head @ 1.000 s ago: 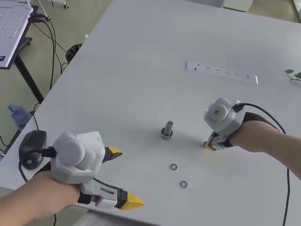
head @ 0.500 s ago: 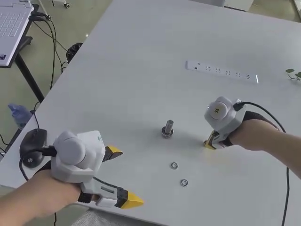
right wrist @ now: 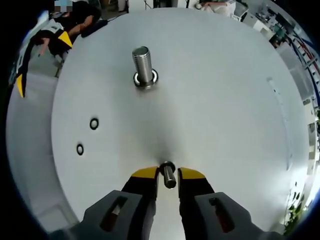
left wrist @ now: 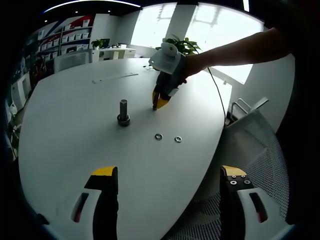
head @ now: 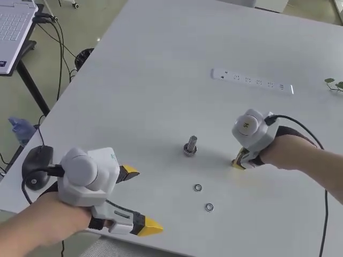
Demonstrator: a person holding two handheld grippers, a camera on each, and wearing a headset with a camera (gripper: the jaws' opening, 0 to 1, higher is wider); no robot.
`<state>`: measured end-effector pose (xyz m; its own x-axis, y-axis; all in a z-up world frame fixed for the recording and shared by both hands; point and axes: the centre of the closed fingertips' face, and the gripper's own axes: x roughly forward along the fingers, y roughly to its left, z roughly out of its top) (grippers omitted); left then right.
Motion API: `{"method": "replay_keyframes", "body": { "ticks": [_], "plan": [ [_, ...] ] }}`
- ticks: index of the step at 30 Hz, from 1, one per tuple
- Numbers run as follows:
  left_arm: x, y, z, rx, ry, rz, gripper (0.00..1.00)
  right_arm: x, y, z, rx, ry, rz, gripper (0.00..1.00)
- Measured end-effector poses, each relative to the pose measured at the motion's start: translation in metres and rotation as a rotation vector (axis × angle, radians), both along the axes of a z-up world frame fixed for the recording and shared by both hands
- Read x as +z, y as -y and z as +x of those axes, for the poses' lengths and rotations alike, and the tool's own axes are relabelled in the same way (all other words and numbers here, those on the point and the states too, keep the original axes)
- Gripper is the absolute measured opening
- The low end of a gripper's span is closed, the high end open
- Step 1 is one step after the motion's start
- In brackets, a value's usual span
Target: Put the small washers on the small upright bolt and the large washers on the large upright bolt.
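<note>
1. Yellow-tipped jaws of the right gripper (right wrist: 168, 173) are drawn in close and pinch the small bolt (right wrist: 168, 177), one tip against each side of its shaft.
2. That small bolt stands upright on the white table (head: 161, 80), at the right of the work area; in the head view the right gripper (head: 238, 162) points down over it and hides it.
3. To the left of it and well apart, the large bolt (right wrist: 143, 67) stands upright on its wide base, near the middle of the table (head: 190, 146).
4. Two small washers lie flat on the table, nearer the person than both bolts: one washer (head: 198, 188) just near of the large bolt, the other washer (head: 209, 206) a little nearer and to the right. They lie close together but do not touch, and neither is on a bolt.
5. The left gripper (head: 139, 201) hangs over the near left edge of the table, with its jaws spread wide and nothing between them (left wrist: 169, 172).
6. From the left gripper view, the large bolt (left wrist: 123, 111), both washers (left wrist: 158, 136) (left wrist: 178, 139) and the right gripper (left wrist: 157, 104) all lie ahead of the open jaws.
7. A white power strip (head: 252, 82) lies flat at the far side of the table.
8. A laptop (head: 13, 27) sits on a stand to the far left, off the table.
</note>
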<state>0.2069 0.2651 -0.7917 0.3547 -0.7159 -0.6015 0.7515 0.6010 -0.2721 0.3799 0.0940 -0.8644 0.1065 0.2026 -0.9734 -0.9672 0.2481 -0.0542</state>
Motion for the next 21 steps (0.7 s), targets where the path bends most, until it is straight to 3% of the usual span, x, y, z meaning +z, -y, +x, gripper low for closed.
{"method": "replay_keyframes", "body": {
  "ticks": [12, 21],
  "plan": [
    [0.002, 0.0, 0.001, 0.0, 0.007, -0.001, 0.84, 0.013, -0.003, -0.008, -0.004, -0.025, 0.024, 0.21],
    [0.004, 0.001, 0.002, -0.014, 0.014, 0.004, 0.84, 0.029, -0.008, -0.006, 0.007, -0.013, 0.039, 0.21]
  ]
}}
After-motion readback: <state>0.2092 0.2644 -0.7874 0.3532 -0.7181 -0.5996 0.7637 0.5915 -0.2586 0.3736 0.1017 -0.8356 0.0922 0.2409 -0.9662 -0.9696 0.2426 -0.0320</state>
